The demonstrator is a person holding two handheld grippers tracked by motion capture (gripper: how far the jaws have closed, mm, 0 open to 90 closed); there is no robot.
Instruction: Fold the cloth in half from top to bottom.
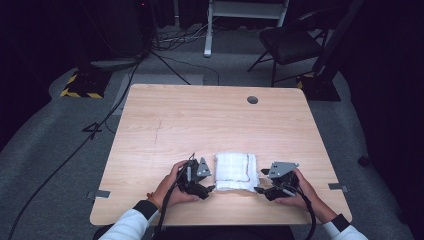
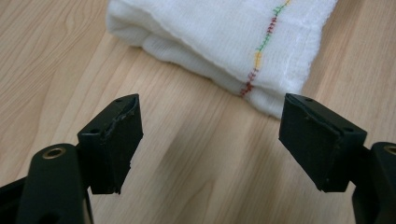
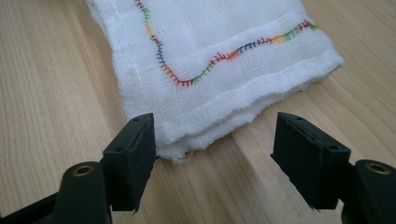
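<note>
A folded white cloth [image 1: 235, 171] with a multicoloured stitched line lies flat near the front edge of the wooden table [image 1: 215, 115]. My left gripper [image 1: 210, 189] sits just left of the cloth's near corner, jaws wide apart and empty. In the left gripper view the cloth [image 2: 224, 42] lies just beyond the open left gripper [image 2: 210, 140]. My right gripper [image 1: 258, 190] is at the cloth's near right corner, open. In the right gripper view the cloth's layered corner [image 3: 210, 70] reaches down between the jaws of the right gripper [image 3: 212, 154], close to the left one.
A round cable hole [image 1: 252, 100] is at the table's far right. A black chair [image 1: 290, 42] and floor cables [image 1: 120, 95] lie beyond the table. A person's hands hold both grippers at the front edge.
</note>
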